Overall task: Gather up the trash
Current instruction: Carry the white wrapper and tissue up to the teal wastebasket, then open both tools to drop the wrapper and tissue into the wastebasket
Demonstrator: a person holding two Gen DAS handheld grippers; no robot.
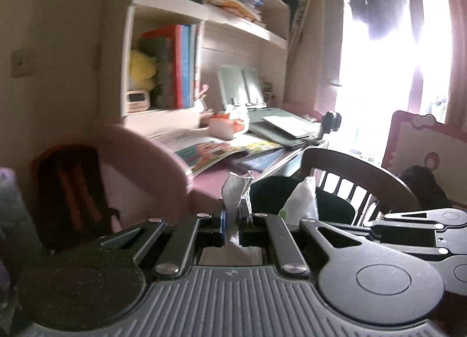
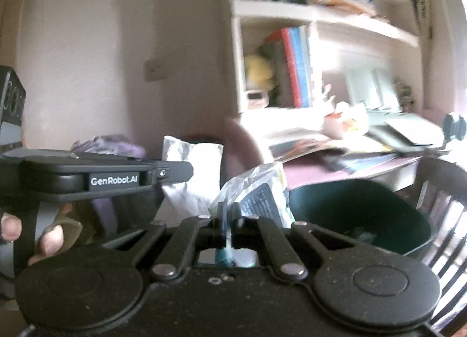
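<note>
Carrying step: left claw (image 1: 232, 221) clamped on silver wrapper (image 1: 235, 191), right claw (image 2: 226, 218) on printed packet (image 2: 256, 191). Next calls for release over bin (image 2: 359, 214).

Light source: daylight through the window (image 1: 388, 54), upper right of the left wrist view.
Glare: panes blown out to white; a dark garment (image 1: 372, 7) hangs silhouetted against them.
Shadow: left wall dim, wooden chair (image 1: 70, 191) nearly black.
Blur: shelves (image 2: 321, 16) and surface (image 2: 350, 162) smeared in the right wrist view; milder on the left.
Distortion: fisheye bending, dark vignetted corners.
</note>
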